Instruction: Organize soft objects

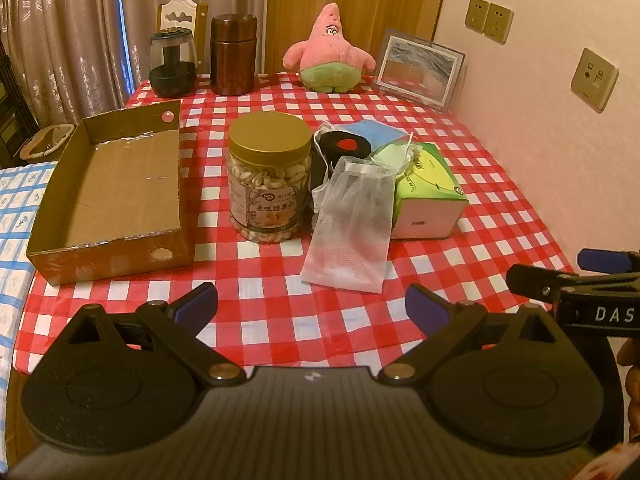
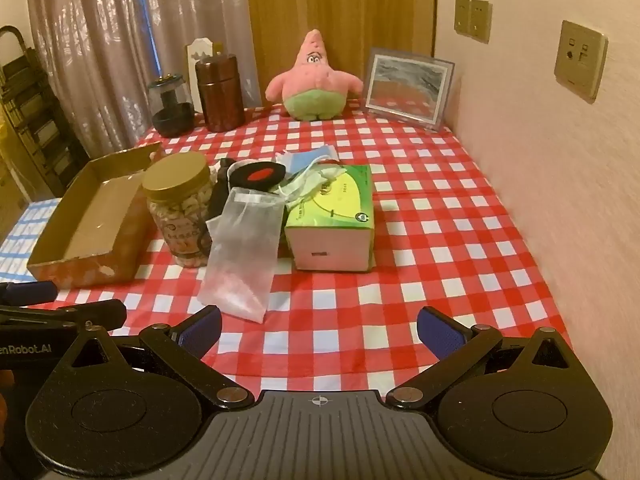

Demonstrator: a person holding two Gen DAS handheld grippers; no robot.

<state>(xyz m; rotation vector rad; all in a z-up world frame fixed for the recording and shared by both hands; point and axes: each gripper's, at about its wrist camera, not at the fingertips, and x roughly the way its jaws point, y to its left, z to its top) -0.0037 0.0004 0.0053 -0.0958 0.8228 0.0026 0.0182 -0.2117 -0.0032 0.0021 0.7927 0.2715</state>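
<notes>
Mesh pouch (image 1: 349, 224) lies on the checked desk (image 1: 460, 216), dead ahead of both grippers and nearest of the soft things. Its long axis runs away from the cameras, near end flat on the cloth, far end propped against the pile behind it. That pile: face masks (image 1: 384, 136) tangled with a black pad with a red spot (image 1: 345, 145), all resting on or against the green tissue box (image 1: 430, 192). Pink star plush (image 1: 329, 52) sits upright at the far edge, well apart from the rest.

Cardboard tray (image 1: 116, 184) stands empty on the left side of the desk, with the nut jar (image 1: 269, 178) between it and the pouch. Probably the tray is where the soft things go.

Left gripper (image 1: 311, 304): fingers spread wide, nothing between them, hovering above the near edge of the desk and tilted down. Pouch's near end sits just right of its centre line.

Right gripper (image 2: 319, 330): fingers equally wide, empty, same downward tilt. In its view the pouch lies left of centre, near the left finger.

Judgement: either hand could reach the pouch; the left is on the tray's side, so it has the shorter carry.
</notes>
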